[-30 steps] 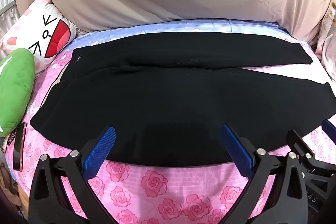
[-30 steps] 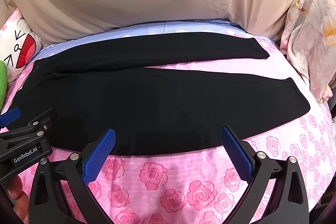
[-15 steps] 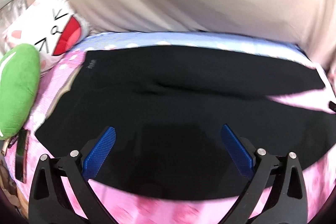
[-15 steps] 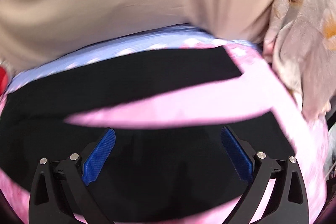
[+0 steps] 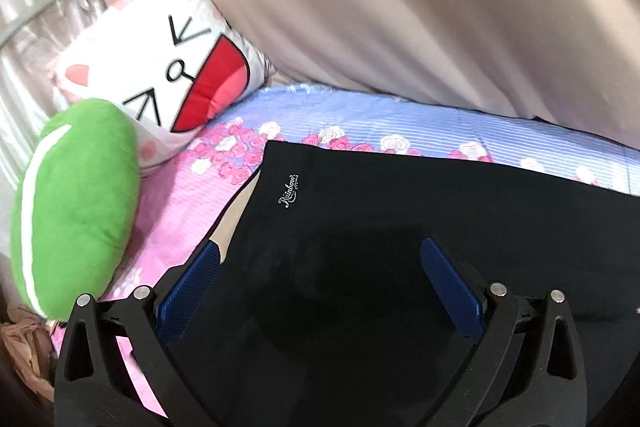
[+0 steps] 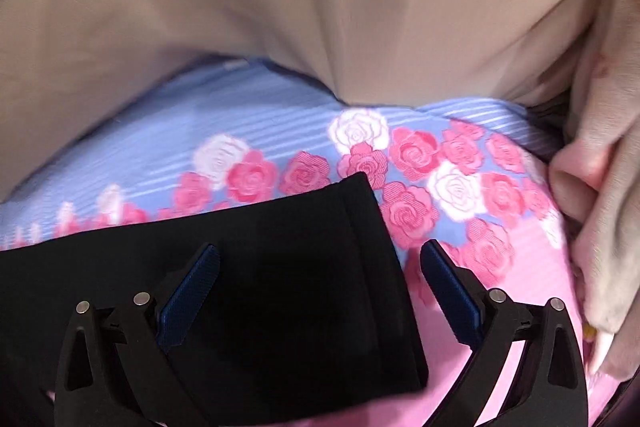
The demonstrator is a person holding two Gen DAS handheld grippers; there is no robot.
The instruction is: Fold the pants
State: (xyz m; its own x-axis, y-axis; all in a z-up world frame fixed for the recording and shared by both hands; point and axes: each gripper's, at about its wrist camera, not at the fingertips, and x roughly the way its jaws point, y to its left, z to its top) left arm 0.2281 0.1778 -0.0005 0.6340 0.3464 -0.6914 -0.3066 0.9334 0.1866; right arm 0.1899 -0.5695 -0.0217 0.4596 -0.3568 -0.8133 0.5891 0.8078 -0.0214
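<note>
Black pants lie flat on a pink rose-print bedsheet. In the left wrist view I see the waistband end with a small white "Rainbow" logo. My left gripper is open, low over the waist corner. In the right wrist view the far leg's hem lies on the sheet. My right gripper is open, its fingers to either side of the hem end. Neither gripper holds anything.
A green plush cushion and a white cartoon-face pillow sit left of the waist. A beige cover rises behind the bed. Crumpled pale fabric crowds the right side beside the hem.
Both grippers have moved forward and apart: the left one toward the waistband at the left, the right one toward the far leg's hem at the right. Both stayed open.
</note>
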